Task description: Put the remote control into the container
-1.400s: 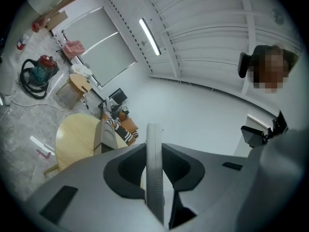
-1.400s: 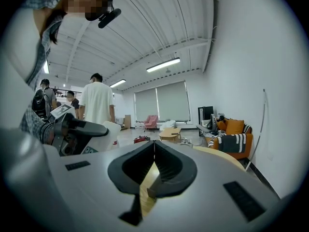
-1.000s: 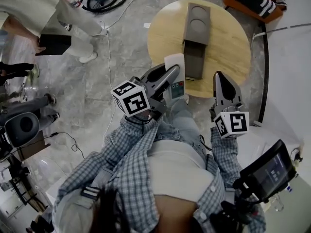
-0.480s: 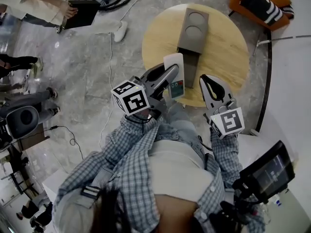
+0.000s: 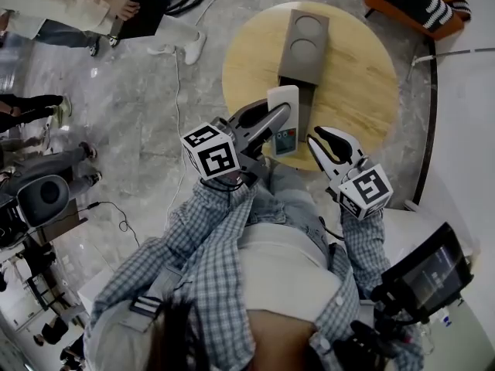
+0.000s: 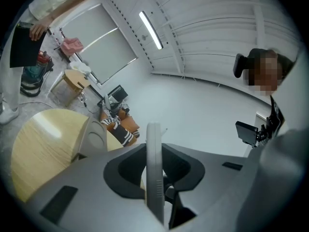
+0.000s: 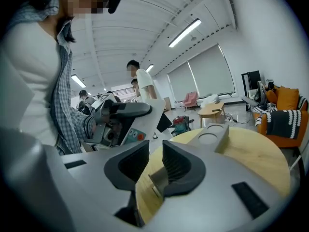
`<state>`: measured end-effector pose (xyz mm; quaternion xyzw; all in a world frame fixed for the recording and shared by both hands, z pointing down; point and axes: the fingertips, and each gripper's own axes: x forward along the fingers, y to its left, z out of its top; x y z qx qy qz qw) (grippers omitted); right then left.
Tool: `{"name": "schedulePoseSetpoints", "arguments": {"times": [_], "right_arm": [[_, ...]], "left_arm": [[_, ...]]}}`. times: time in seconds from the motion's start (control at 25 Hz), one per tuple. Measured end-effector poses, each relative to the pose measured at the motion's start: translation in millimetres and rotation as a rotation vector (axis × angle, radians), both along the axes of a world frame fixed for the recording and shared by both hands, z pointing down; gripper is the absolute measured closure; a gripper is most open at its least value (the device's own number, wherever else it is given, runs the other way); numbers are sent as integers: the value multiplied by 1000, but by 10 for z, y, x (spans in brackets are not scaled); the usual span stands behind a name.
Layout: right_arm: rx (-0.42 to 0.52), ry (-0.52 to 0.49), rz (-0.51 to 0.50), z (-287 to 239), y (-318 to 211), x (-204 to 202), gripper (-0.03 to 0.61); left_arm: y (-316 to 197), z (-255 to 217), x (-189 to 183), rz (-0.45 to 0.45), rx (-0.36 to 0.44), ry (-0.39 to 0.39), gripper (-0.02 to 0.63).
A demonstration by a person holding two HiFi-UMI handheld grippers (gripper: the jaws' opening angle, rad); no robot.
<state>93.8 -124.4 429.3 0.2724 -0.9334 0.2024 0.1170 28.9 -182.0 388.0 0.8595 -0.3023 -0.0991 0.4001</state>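
Note:
My left gripper [image 5: 280, 122] is shut on a white remote control [image 5: 283, 103] with coloured buttons, held over the near edge of the round wooden table [image 5: 363, 68]. In the left gripper view the remote [image 6: 153, 139] stands edge-on between the jaws. A long grey container [image 5: 303, 49] with two round recesses lies on the table just beyond the remote, and shows again as the container [image 7: 216, 133]. My right gripper [image 5: 321, 137] hovers at the table's near edge, right of the remote. Its jaws are opening and nothing is between them [image 7: 153, 166].
People stand on the marble floor [image 5: 155, 130] at the left; one holds a black tablet [image 5: 141, 18]. An orange chair with a striped cushion [image 5: 414, 2] sits beyond the table at top right. Cables [image 5: 179, 91] trail across the floor. A black screen device [image 5: 425, 273] is at bottom right.
My right gripper has swung left toward the remote and its jaws have parted. The left gripper has carried the remote a little further over the table. The person at top left has walked on.

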Motion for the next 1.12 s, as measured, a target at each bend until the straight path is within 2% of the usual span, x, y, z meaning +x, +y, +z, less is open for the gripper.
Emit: {"name": "schedulePoseSetpoints", "arguments": {"times": [0.24,0.4,0.6,0.88,1.12], "right_arm": [[-134,-159,-44,68,80,-49,479],[-220,-212,-68,194,137,-74,453],[-301,-302,-51,269,147,-78,434],[-455,-386,-107,417,261,-155,416],[-482,-380,-167,484,321,-267,417]], "left_arm": [[-28,134,54,60,-40,47,515],[-31,247,133,111,-52,73,515],[-33,282,198,160,-66,126,515],[-20,260,198,183,-82,228,515],[-59,340,188,168,-111,257,515]]}}
